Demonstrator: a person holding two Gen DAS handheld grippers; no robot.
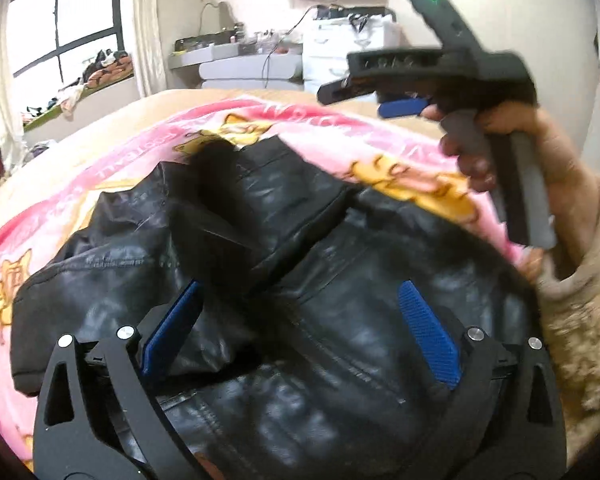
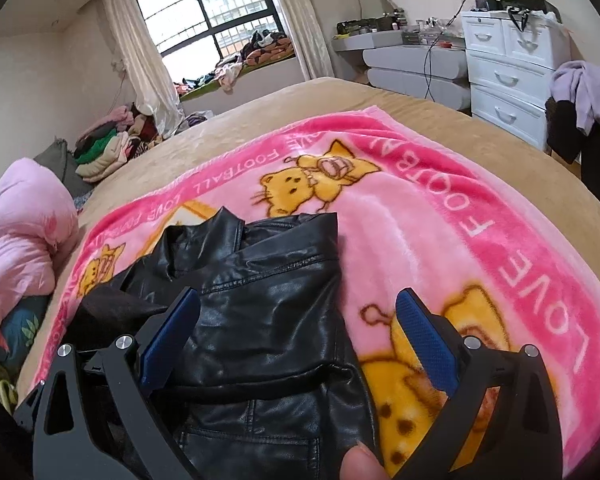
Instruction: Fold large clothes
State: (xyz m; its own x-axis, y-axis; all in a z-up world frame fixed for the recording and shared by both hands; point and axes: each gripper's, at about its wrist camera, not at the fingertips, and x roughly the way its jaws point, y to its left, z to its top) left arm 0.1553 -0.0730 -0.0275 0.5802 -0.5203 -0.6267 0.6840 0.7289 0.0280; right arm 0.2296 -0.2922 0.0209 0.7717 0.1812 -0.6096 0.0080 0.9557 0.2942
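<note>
A black leather jacket (image 1: 300, 280) is seen spread on a pink cartoon blanket (image 2: 440, 220) across a tan-covered bed (image 2: 300, 92). At the bottom of the left wrist view, the left gripper (image 1: 300, 328) is held with jaws spread wide, nothing between the pads, the jacket directly below and ahead. Its long axis is judged to run from lower centre toward the upper left of that frame. In the right wrist view, the right gripper (image 2: 300, 336) is likewise shown wide and empty, the jacket's right edge lying between its fingers. Both are angled downward. Farther off, at upper right of the left view, the right hand (image 1: 512, 160) is pictured gripping its handle above the blanket.
</note>
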